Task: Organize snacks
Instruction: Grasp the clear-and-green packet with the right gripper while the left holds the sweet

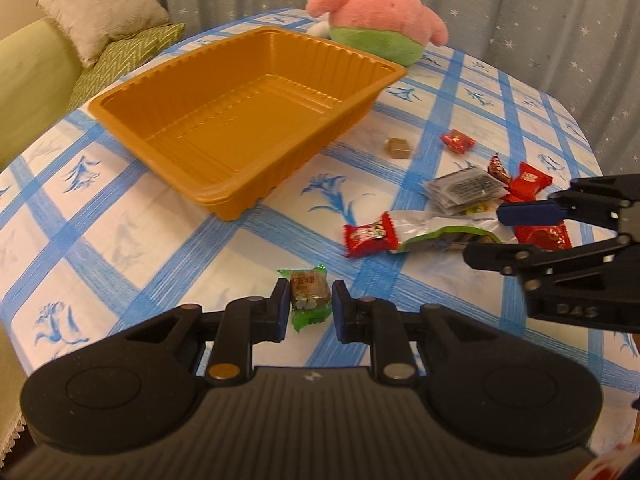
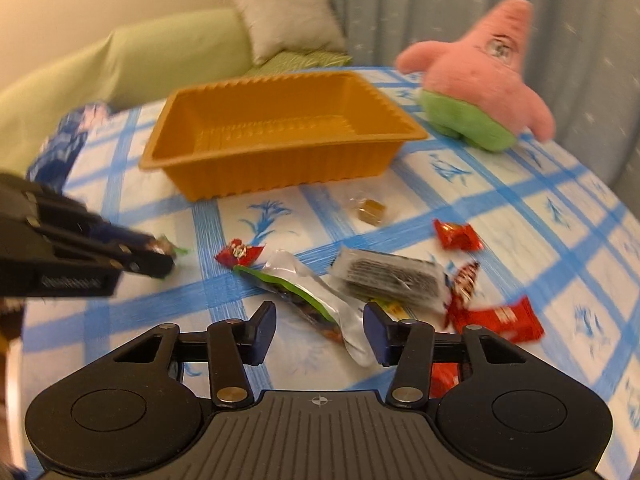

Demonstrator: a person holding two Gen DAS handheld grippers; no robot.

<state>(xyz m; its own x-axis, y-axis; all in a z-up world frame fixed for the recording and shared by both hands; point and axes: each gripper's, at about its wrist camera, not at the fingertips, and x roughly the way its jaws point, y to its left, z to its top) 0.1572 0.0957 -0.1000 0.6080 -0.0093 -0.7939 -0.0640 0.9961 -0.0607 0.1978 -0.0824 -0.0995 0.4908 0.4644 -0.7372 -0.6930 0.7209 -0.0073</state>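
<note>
Left wrist view
- Left hand-held gripper [image 1: 310, 308]: jaws narrowed around the green-wrapped candy [image 1: 307, 295]; the pads stand just beside its sides, and full contact cannot be confirmed. The candy lies on the surface [image 1: 120, 240].
- Orange tray [image 1: 224, 120]: empty, well apart from the candy, up and to the left on the blue-checked cloth.
- Loose snacks: red candy [image 1: 370, 236], silver-green pouch [image 1: 436, 232], grey sachet [image 1: 464, 188], brown cube [image 1: 397, 147], small red candy [image 1: 458, 141].
- Right hand-held gripper [image 1: 490, 236]: enters from the right, above the snack pile.
- Pink plush toy [image 1: 384, 8]: behind the tray.

Right wrist view
- Right hand-held gripper [image 2: 320, 330]: jaws wide apart, holding nothing; the silver-green pouch [image 2: 316, 300] lies between and ahead of the pads.
- Left hand-held gripper [image 2: 160, 258]: at the left edge, tips at the green candy; blurred.
- Orange tray [image 2: 280, 136]: beyond the snacks, interior bare.

Handling notes (judgement)
- Step in hand: picking up the green candy for the tray.
- Good practice: close on the firm block, not the crimped wrapper ends; lift clear of the ribbed wall before release.
- Pouch: slippery foil, so grip across its narrow width.
</note>
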